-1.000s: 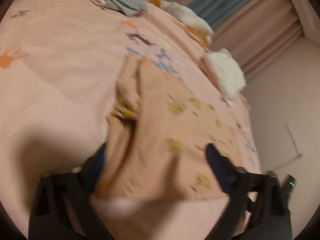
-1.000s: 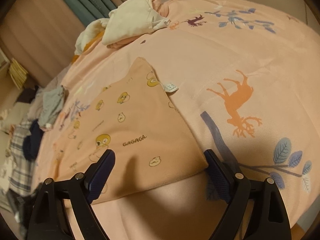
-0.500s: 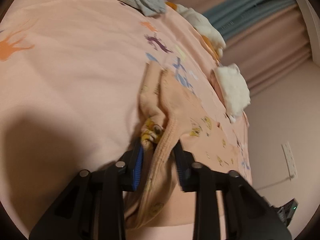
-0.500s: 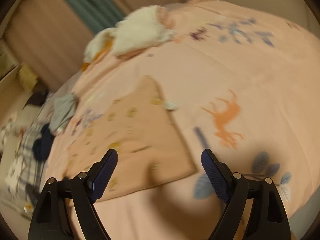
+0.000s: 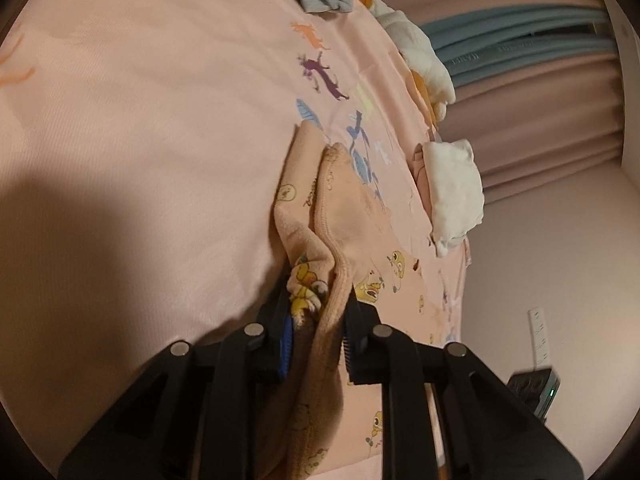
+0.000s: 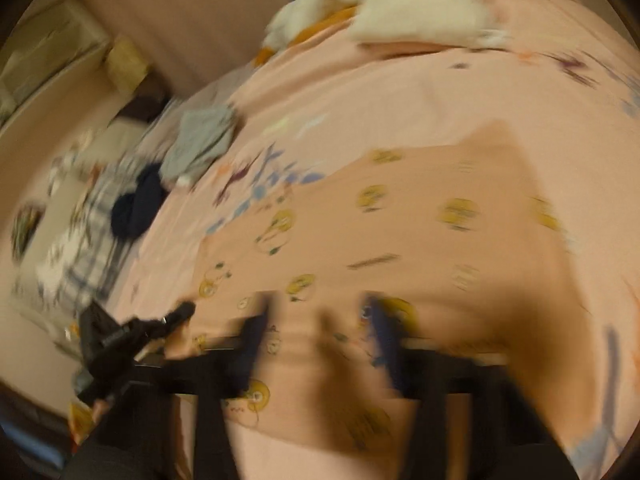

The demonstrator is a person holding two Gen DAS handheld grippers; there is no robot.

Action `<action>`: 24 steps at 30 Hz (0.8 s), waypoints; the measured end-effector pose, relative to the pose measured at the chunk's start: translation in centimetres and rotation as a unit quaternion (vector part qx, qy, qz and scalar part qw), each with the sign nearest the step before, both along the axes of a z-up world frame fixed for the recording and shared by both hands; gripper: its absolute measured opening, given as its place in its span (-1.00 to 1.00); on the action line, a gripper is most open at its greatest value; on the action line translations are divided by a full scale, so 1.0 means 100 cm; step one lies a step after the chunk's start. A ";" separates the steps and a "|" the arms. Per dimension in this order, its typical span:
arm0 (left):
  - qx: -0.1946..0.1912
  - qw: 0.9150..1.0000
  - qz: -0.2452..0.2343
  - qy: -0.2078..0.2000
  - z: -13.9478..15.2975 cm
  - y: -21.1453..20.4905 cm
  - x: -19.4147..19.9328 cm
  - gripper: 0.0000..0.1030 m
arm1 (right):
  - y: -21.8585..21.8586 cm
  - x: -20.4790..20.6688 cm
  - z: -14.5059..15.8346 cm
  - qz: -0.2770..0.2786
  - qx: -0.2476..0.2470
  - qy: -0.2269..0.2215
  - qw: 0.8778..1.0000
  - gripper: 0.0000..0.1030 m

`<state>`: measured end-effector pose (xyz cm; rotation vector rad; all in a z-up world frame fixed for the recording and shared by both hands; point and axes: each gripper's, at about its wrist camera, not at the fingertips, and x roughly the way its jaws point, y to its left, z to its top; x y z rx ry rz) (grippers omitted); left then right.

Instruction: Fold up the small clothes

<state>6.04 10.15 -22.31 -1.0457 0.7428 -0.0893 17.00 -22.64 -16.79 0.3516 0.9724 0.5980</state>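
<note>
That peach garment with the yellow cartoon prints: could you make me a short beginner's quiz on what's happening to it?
1. True or false: the left gripper is shut on a bunched edge of the peach garment.
2. The white folded cloth lies: A) on the bedspread near the curtains, B) on the floor.
3. What colour are the left gripper's finger pads?

Key: 1 true; 2 A; 3 blue.

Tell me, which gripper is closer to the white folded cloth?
Probably left. The left gripper, clamping the peach garment, sees the white folded cloth just ahead-right; from the right gripper it lies far across the bed.
</note>
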 end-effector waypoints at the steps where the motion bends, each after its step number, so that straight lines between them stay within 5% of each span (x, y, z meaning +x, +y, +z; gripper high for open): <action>1: 0.014 1.000 -0.005 -0.005 0.004 -0.002 0.001 -0.64 | 0.010 0.001 -0.003 0.016 -0.009 -0.007 1.000 -0.88; 6: 0.048 0.998 -0.027 -0.040 0.023 -0.016 0.007 -0.64 | 0.035 0.004 -0.030 0.041 -0.035 -0.004 0.999 -0.88; 13: 0.030 0.995 -0.069 -0.062 0.043 -0.046 0.020 -0.64 | 0.005 0.017 -0.046 0.036 0.068 0.066 0.995 -0.95; 18: 0.042 0.991 -0.103 -0.069 0.058 -0.081 0.033 -0.64 | -0.003 0.010 -0.043 0.042 0.074 0.071 0.994 -0.95; 24: 0.001 0.989 -0.122 -0.078 0.068 -0.116 0.059 -0.64 | -0.008 0.012 -0.049 0.036 0.104 0.084 0.990 -0.95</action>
